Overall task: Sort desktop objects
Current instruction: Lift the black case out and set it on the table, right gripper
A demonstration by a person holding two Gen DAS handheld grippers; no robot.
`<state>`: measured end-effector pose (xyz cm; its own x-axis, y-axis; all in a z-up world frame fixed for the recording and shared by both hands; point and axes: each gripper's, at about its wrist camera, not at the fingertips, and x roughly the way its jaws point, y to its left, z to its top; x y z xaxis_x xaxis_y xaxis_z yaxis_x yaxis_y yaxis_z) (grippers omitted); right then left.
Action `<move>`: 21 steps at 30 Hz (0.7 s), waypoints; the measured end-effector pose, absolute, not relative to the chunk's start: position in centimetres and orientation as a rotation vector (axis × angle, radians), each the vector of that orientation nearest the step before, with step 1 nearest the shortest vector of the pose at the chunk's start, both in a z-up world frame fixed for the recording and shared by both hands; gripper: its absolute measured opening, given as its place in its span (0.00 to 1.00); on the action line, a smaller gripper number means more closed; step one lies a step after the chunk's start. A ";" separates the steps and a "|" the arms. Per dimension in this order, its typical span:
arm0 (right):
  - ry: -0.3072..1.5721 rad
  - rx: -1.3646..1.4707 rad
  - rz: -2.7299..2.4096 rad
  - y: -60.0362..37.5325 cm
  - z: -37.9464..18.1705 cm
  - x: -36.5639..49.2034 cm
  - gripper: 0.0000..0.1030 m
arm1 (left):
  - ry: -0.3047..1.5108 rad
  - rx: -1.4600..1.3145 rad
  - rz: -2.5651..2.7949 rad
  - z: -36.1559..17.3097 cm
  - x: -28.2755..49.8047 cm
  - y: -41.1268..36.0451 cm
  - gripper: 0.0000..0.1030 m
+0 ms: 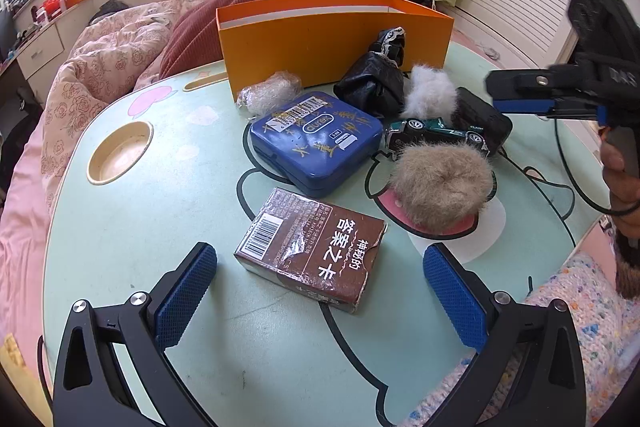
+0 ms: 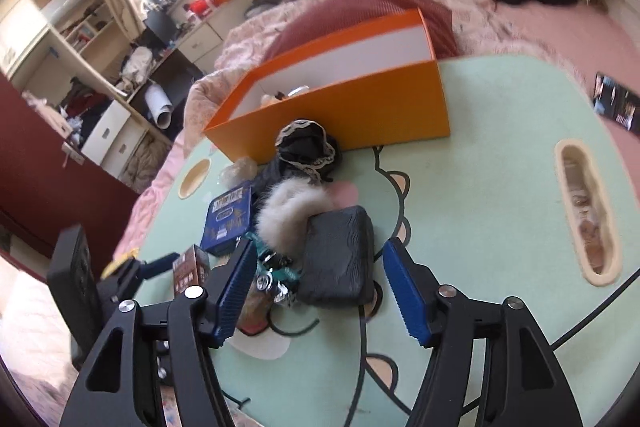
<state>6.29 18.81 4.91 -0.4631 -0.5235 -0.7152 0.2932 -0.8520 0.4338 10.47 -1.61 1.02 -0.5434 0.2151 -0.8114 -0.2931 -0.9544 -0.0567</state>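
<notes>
My left gripper (image 1: pixel 320 255) hangs open low over the table, its blue pads on either side of a brown card box (image 1: pixel 316 247) without touching it. Behind that box lie a blue tin (image 1: pixel 316 143), a green toy car (image 1: pixel 436 135), a tan fur ball (image 1: pixel 440 183), white fluff (image 1: pixel 430 95) and a black lace cloth (image 1: pixel 372 79). My right gripper (image 2: pixel 320 247) is open around a black case (image 2: pixel 336 259), with a gap on both sides. From the left wrist, the right gripper (image 1: pixel 494 93) comes in from the right by the black case (image 1: pixel 484 123). An orange box (image 2: pixel 360 107) stands open behind.
The pale green table (image 1: pixel 160 227) has a round cup recess (image 1: pixel 120 157) at the left and a long slot (image 2: pixel 584 215) at the right. A clear wrapped bundle (image 1: pixel 268 93) leans by the orange box (image 1: pixel 336 47). Pink bedding surrounds the table. A cable trails off the right edge.
</notes>
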 end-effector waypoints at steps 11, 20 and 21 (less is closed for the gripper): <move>0.119 1.261 -2.483 16.5 1.6 11.0 0.97 | 0.126 -1.313 2.529 1.0 10.5 -1.6 1.00; 0.239 1.222 -2.463 14.9 0.8 11.2 1.00 | 0.132 -1.319 2.526 0.9 10.6 -1.5 1.00; 0.239 1.220 -2.455 15.0 0.7 11.0 1.00 | 0.132 -1.320 2.524 0.9 10.6 -1.6 1.00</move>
<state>11.02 15.03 0.73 -0.5465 -0.2650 -0.7944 0.4131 -0.9105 0.0195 10.61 -1.59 0.91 -0.5385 0.2110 -0.8158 -0.2948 -0.9541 -0.0522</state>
